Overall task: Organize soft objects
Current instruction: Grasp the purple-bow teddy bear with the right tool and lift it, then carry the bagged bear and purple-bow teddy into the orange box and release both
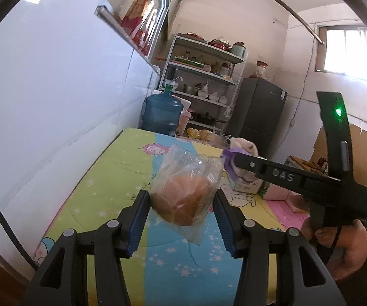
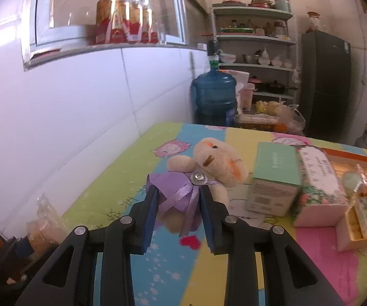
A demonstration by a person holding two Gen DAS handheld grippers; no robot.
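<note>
Between my left gripper's (image 1: 180,204) 2 blue pads I am holding 1 bagged bun (image 1: 183,199), lifted above the patterned quilt (image 1: 112,178). My right gripper (image 2: 178,199) is clamping 1 plush bear (image 2: 208,168) by its purple dress, beside 1 green box (image 2: 275,178) and 1 floral box (image 2: 318,191).

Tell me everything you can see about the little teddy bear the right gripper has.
The teddy bear is small, cream plush, with a black eye, brown stitched nose and orange cheek patches. It wears a purple satin dress with ribbons and a clear gem at the neck. The right gripper clamps its dressed body, holding it lifted above the cartoon-print cloth, head tilted to the right.
</note>
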